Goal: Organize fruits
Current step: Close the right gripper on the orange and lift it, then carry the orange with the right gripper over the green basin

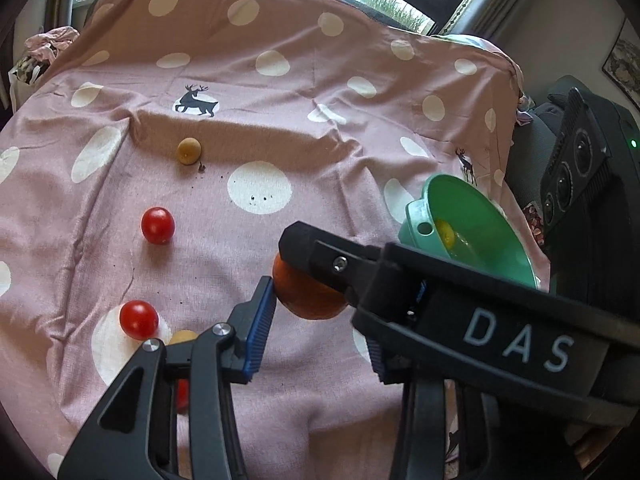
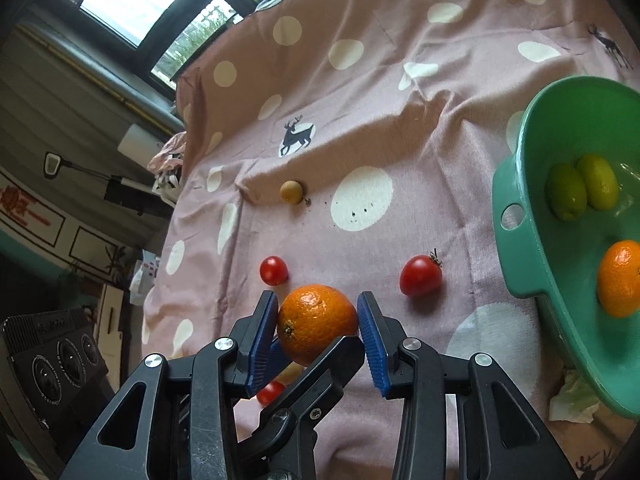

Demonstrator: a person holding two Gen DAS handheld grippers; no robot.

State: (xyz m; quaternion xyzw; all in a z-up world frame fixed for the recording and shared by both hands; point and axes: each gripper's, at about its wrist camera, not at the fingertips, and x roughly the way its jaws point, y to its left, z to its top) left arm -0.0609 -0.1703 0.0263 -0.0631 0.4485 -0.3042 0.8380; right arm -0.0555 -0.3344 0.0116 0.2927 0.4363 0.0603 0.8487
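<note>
An orange [image 2: 316, 322] sits between the blue pads of my right gripper [image 2: 318, 334], which is closed around it just above the pink spotted cloth [image 2: 400, 120]. In the left wrist view the same orange [image 1: 308, 294] shows, partly hidden by the right gripper's black body crossing in front. My left gripper [image 1: 316, 328] is open, its left pad [image 1: 260, 324] beside the orange. A green bowl [image 2: 516, 248] at the right holds two green fruits [image 2: 582, 190] and another orange [image 2: 620, 278]. Red tomatoes [image 2: 420, 276] [image 2: 274, 270] and a small brown fruit [image 2: 291, 192] lie on the cloth.
The bowl also shows in the left wrist view [image 1: 492, 232], at the cloth's right edge. A black speaker [image 1: 576, 168] stands beyond that edge. Two tomatoes [image 1: 158, 225] [image 1: 139, 319] and a brown fruit [image 1: 188, 151] lie left of the grippers. Windows run along the back.
</note>
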